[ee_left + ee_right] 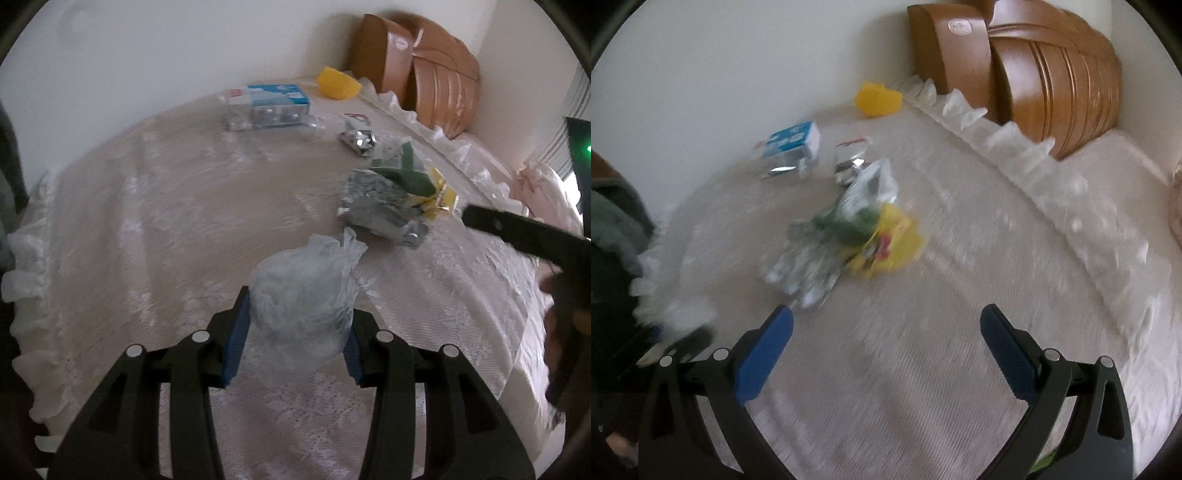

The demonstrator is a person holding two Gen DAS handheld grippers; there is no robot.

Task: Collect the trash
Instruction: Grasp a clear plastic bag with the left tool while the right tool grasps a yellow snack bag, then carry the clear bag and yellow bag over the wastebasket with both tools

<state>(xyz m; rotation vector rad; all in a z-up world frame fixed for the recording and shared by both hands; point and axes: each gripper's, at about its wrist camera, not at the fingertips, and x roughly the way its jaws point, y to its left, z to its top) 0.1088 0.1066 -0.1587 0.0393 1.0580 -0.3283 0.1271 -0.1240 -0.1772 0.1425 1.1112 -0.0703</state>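
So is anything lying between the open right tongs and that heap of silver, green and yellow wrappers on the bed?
Nothing visible: only bare white lace bedspread separates the right tongs from the wrapper heap.

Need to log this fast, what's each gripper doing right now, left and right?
Left gripper: closed on the crumpled plastic bag.
Right gripper: open, nothing between its fingers, above the bedspread.

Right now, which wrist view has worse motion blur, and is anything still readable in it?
Right wrist view is worse: the wrapper pile and blue carton are smeared, the lace bedspread streaks, only the right gripper fingers stay crisp. Left wrist view is milder: the clear plastic bag in the left gripper reads soft but clear. Both bend strongly at the edges.
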